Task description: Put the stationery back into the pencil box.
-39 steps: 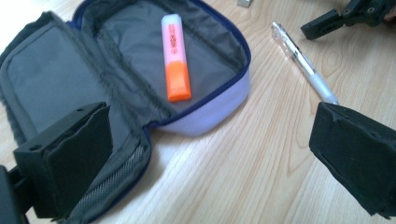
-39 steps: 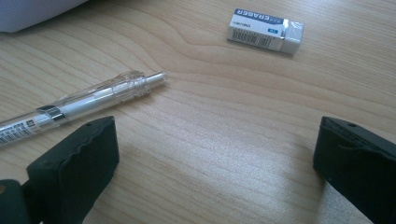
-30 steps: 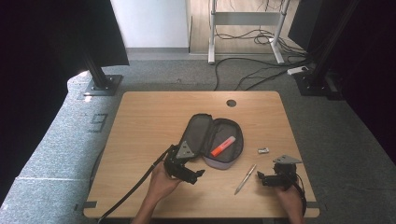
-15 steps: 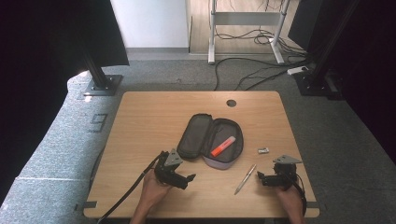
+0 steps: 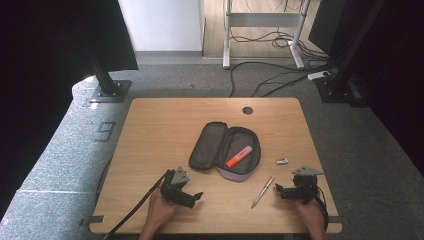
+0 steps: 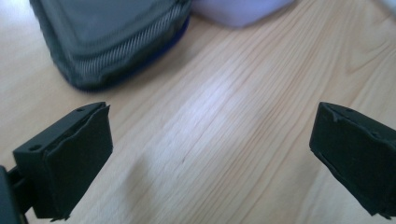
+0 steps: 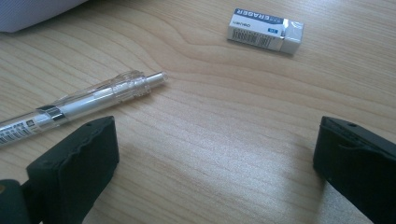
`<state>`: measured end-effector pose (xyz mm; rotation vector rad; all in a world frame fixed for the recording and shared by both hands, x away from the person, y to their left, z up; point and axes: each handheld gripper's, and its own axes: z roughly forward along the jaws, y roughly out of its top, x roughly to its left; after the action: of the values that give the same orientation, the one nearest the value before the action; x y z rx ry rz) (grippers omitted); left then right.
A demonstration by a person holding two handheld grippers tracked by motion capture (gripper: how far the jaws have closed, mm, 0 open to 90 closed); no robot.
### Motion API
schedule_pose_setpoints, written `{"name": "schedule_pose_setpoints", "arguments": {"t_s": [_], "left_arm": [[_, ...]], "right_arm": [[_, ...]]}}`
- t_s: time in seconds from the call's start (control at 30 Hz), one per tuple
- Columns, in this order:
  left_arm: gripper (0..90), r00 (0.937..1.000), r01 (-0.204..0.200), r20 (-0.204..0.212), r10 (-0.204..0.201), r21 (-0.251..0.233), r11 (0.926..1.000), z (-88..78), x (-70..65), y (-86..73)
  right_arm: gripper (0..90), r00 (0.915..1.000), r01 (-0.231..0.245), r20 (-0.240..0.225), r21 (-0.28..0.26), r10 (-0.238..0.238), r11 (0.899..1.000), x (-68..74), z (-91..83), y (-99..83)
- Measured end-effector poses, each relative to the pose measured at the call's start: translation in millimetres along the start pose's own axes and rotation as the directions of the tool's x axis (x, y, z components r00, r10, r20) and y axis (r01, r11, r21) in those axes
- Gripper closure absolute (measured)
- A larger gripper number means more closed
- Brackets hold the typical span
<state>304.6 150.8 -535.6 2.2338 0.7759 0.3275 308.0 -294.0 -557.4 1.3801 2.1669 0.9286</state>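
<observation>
1. The wooden surface (image 5: 150, 145) carries everything; its near edge runs out of the bottom of the high view, and the person's forearms are cut off there too.
2. An open pencil case (image 5: 225, 150) lies near the middle of the surface, its two halves spread flat. In the left gripper view, one dark corner of it (image 6: 112, 42) and a pale lilac edge show at the top, the rest cut off by the frame.
3. A orange-red highlighter (image 5: 238, 157) lies slanted inside the right half of the case. Whether anything else is in there is hard to make out.
4. The left gripper (image 5: 195, 196) rests low on the surface, just in front of the case's left half, its fingers (image 6: 70, 158) wide apart with bare wood between them.
5. The right gripper (image 5: 280, 191) sits near the right front corner, its fingers (image 7: 74, 172) also wide and empty.
6. A clear pen (image 5: 263, 191) lies slanted between case and right gripper; in the right gripper view its tip (image 7: 156, 78) points toward the eraser and its back end leaves the frame, just beyond the left finger.
7. A small white eraser (image 7: 265, 30) lies flat farther off; its label is too small to read fully.
</observation>
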Motion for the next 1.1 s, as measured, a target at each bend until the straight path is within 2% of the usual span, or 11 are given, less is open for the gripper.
{"name": "schedule_pose_setpoints", "arguments": {"t_s": [0.1,0.27,0.33,0.43,0.5,0.57,0.8,0.97,1.1], "left_arm": [[0.0,1.0000,0.009,0.002,-0.009,0.014,0.9999,6.3,2.8,-8.1],[0.0,0.9998,0.014,0.010,-0.014,0.015,0.9998,6.6,4.2,-9.0],[0.0,0.9997,0.016,0.016,-0.017,0.031,0.9994,7.2,5.1,-8.8],[0.0,0.9983,0.046,0.033,-0.048,0.064,0.9969,9.7,7.9,-8.5],[0.0,0.9985,0.043,0.030,-0.045,0.066,0.9969,9.8,7.5,-8.3],[0.5,0.9998,0.019,-0.010,-0.018,0.081,0.9965,11.3,3.2,-7.5],[0.4,0.9997,0.022,-0.012,-0.021,0.081,0.9964,11.7,3.1,-7.2],[0.4,0.9997,0.022,-0.012,-0.021,0.081,0.9964,11.7,3.1,-7.2],[0.5,0.9997,0.022,-0.012,-0.021,0.082,0.9964,11.7,3.2,-7.2]], "right_arm": [[0.0,1.0000,0.000,0.000,0.000,0.000,1.000,0.0,0.0,0.0],[0.0,1.0000,0.001,-0.001,0.000,-0.001,1.000,0.1,0.1,0.0],[0.0,1.0000,0.002,-0.001,0.001,-0.002,1.000,0.1,0.1,0.0],[0.0,1.0000,0.001,-0.001,0.001,-0.001,1.000,0.1,0.1,0.0],[0.0,1.0000,0.002,-0.001,0.001,-0.002,1.000,0.1,0.1,0.0],[0.0,1.0000,0.001,-0.002,0.001,-0.001,1.000,0.1,0.0,0.0],[2.7,1.0000,-0.009,-0.002,-0.011,0.009,1.000,-1.8,-1.1,-0.4],[3.2,0.9993,-0.030,-0.022,-0.006,0.030,1.000,-4.9,-2.3,1.7],[4.7,0.9995,-0.025,-0.019,-0.013,0.025,1.000,-6.0,-5.0,6.7]]}}
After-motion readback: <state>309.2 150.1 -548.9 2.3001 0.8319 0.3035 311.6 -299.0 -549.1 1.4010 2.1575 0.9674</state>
